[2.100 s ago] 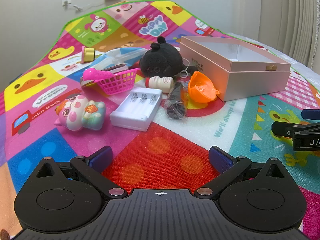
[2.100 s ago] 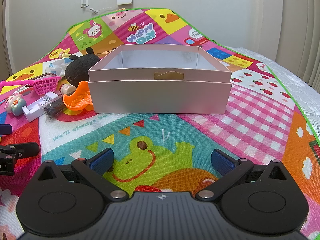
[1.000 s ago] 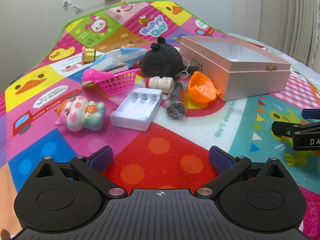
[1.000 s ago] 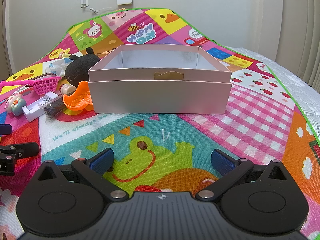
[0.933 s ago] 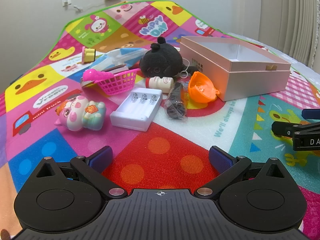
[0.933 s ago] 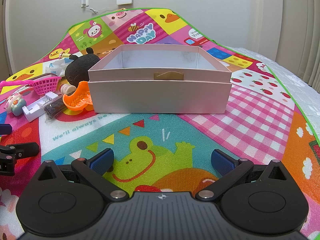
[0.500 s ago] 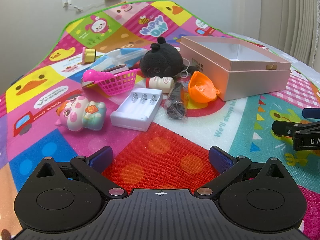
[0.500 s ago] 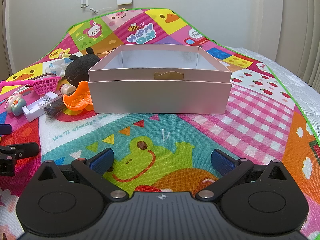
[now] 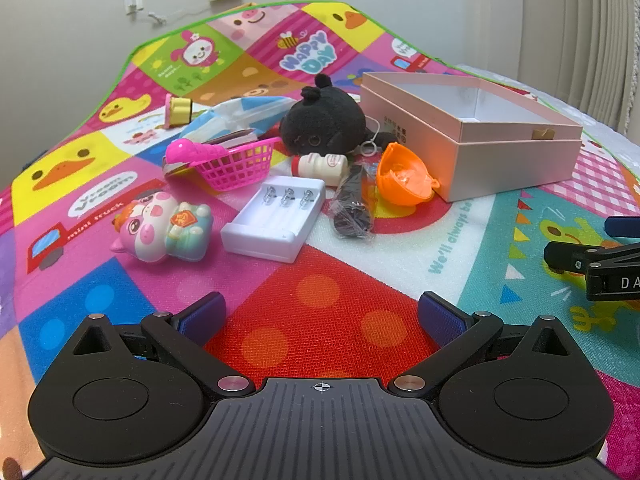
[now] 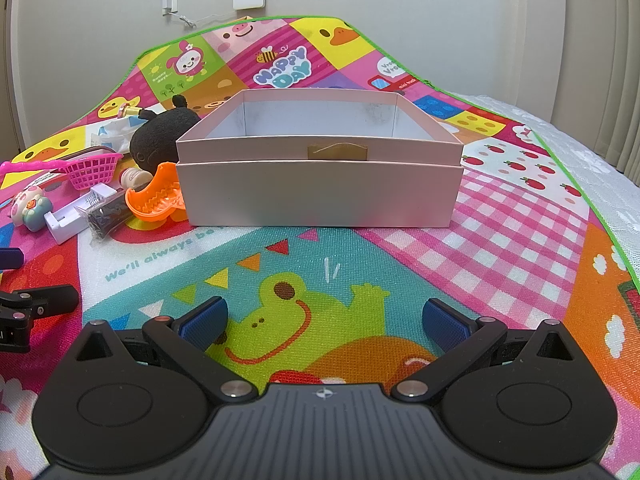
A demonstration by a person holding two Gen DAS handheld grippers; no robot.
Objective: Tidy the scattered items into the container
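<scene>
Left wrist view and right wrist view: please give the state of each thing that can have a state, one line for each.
left gripper: open, holding nothing.
right gripper: open, holding nothing.
pink box: lid off, no item visible inside.
battery charger: slots without batteries.
orange bowl: tipped on its side, beside the box.
small bottle: lying down.
pig toy: lying on its side.
pink basket: upright.
</scene>
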